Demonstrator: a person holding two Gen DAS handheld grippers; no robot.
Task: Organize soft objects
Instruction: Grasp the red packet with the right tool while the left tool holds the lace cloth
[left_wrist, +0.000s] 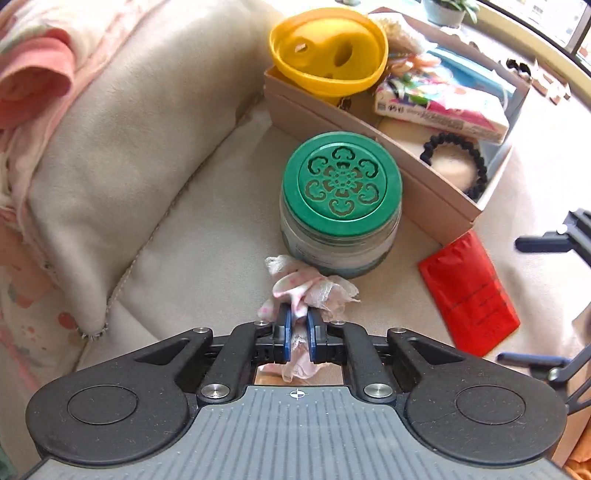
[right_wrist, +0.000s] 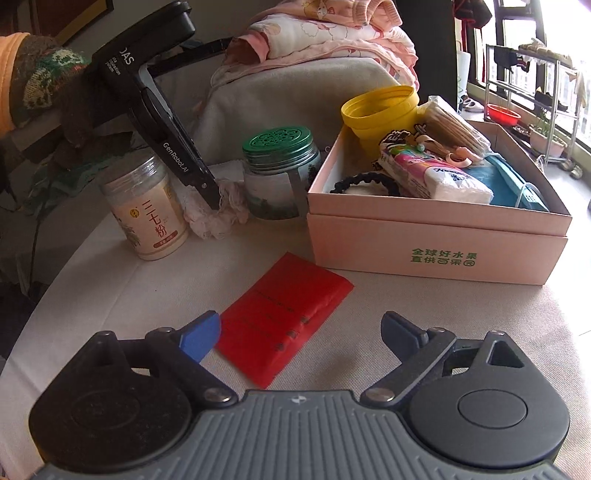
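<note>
My left gripper is shut on a pink-and-white lacy scrunchie, just in front of a green-lidded glass jar. In the right wrist view the left gripper presses down on the scrunchie on the cloth, between the green-lidded jar and a white powder jar. My right gripper is open and empty, low over the cloth, with a flat red pouch between its fingers. A pink cardboard box holds soft items.
The box holds a yellow tub, a tissue pack, a black hair tie and blue masks. The red pouch lies right of the jar. A beige cushion and folded pink clothes lie behind.
</note>
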